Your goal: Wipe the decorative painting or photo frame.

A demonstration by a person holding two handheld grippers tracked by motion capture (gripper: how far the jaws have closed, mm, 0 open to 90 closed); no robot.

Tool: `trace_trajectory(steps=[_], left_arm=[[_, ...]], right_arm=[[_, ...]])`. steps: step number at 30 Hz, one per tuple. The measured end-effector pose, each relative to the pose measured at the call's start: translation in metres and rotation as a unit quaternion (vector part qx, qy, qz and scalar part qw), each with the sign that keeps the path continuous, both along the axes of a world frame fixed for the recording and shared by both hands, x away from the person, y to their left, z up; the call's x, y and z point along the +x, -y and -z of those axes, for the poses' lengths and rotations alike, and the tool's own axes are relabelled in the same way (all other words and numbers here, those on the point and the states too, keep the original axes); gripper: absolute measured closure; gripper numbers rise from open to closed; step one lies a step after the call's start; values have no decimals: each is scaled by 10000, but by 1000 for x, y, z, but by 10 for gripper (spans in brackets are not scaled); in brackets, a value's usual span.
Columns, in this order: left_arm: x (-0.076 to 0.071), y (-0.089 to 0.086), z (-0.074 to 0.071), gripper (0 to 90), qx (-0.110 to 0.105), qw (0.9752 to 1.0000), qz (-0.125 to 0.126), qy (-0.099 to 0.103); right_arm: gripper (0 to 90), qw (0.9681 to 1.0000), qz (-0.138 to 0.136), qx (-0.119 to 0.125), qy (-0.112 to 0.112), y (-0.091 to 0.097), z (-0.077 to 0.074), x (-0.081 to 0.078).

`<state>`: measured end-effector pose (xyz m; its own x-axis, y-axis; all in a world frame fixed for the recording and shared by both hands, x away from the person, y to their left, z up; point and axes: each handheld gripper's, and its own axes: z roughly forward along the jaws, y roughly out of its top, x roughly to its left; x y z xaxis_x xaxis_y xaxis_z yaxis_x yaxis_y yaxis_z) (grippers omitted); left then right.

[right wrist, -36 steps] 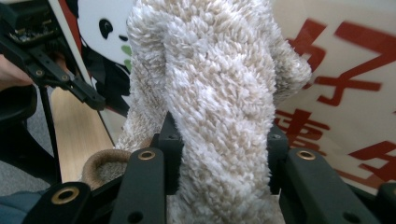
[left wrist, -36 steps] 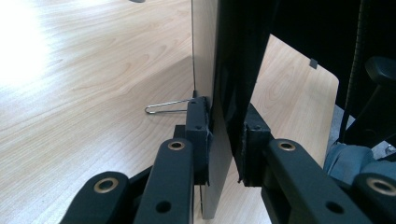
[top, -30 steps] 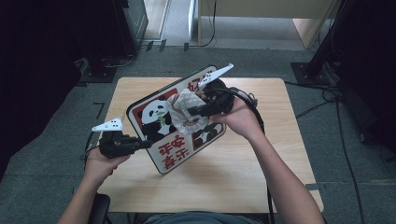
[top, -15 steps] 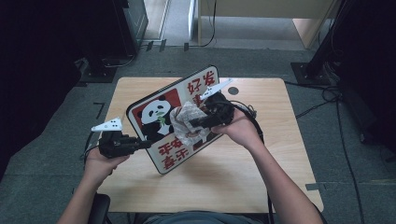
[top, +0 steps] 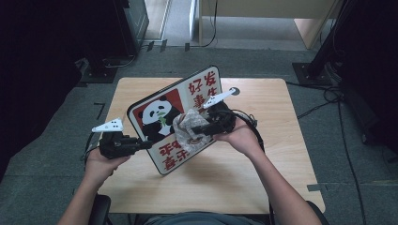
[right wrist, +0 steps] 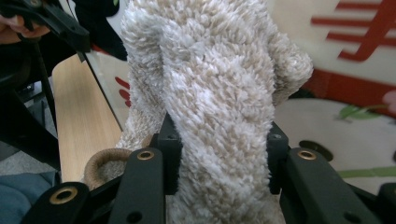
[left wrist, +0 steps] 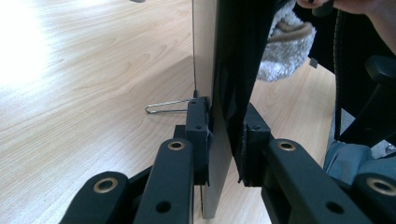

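Observation:
A panda sign board (top: 173,117) with red characters is held tilted above the wooden table (top: 281,164). My left gripper (top: 143,143) is shut on its lower left edge; in the left gripper view the pads (left wrist: 198,135) clamp the board's edge (left wrist: 219,93). My right gripper (top: 195,130) is shut on a fluffy beige cloth (top: 187,126) and presses it against the board's face near the middle. In the right gripper view the cloth (right wrist: 215,102) bulges between the jaws, with the board (right wrist: 355,56) right behind it.
A wire clip (left wrist: 166,107) lies on the table beneath the board. A round black mark (top: 234,91) sits near the table's far edge. Cables (top: 328,98) run over the floor at the right. Dark furniture (top: 117,28) stands behind the table.
My right gripper has slid down the board's face with the cloth, from the upper part toward the middle. The left gripper has kept still on the board's edge.

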<state>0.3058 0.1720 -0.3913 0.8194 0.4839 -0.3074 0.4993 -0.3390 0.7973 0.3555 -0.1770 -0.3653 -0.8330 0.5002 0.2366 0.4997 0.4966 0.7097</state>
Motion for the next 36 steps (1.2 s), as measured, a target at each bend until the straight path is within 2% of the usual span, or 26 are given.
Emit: trace_trajectory(steps=[10,14,22,28,31,34,36], left_arm=[[0,0,0,782,5,10000,2,-6],[0,1,-1,783,10,10000,-9,-7],[0,1,-1,783,13,10000,-6,2],[0,1,0,783,15,10000,-4,11],[0,0,0,782,9,10000,-1,10],[0,0,0,782,15,10000,6,12],[0,0,0,783,15,10000,12,13]], right_arm=[[631,10000,17,42,-50,4,25,-7],[630,9999,33,-75,-150,5,40,-11],[630,9998,55,-95,-139,8,56,-16],[630,9996,101,-22,-257,9,67,-18],[630,9993,112,-111,-344,10,72,-20],[630,9985,82,-322,-441,9,82,-21],[630,9985,63,-328,-433,9,88,-22]])
